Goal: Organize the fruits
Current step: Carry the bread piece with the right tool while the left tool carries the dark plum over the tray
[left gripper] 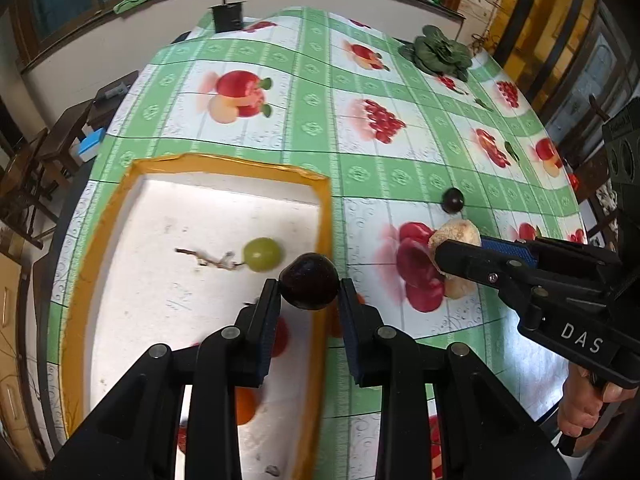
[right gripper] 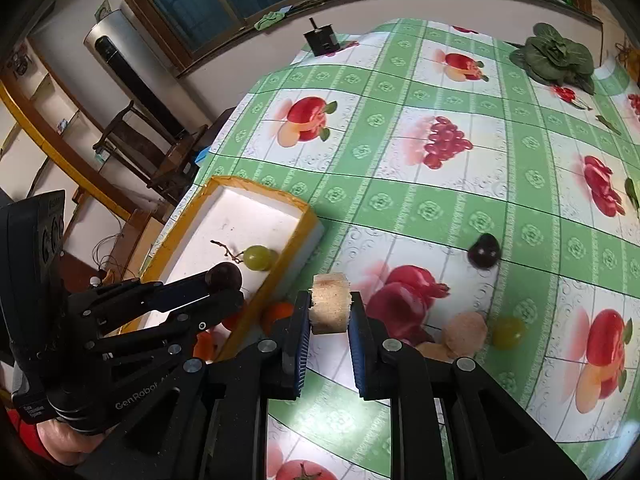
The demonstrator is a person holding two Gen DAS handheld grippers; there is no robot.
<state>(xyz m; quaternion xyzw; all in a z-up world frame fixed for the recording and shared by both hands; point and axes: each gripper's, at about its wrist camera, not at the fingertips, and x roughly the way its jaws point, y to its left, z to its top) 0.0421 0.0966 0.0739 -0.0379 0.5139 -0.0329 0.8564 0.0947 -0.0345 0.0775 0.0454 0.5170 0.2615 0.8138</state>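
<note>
My left gripper (left gripper: 309, 286) is shut on a dark purple grape (left gripper: 310, 282) and holds it over the right rim of the white foam tray (left gripper: 325, 220) with yellow-taped edges. A green grape (left gripper: 262, 254) on a stem lies in the tray, with red and orange fruits under my fingers. My right gripper (right gripper: 330, 312) is shut on a tan cut fruit piece (right gripper: 330, 303) and holds it above the tablecloth just right of the tray (right gripper: 298, 236). Another dark grape (right gripper: 484, 251), a green grape (right gripper: 508, 332) and tan pieces (right gripper: 464, 332) lie on the cloth.
A green leafy vegetable (right gripper: 558, 56) lies at the far right of the table. A small black box (right gripper: 322, 42) stands at the far edge. An orange fruit (right gripper: 278, 314) sits beside the tray. Chairs stand off the table's left side.
</note>
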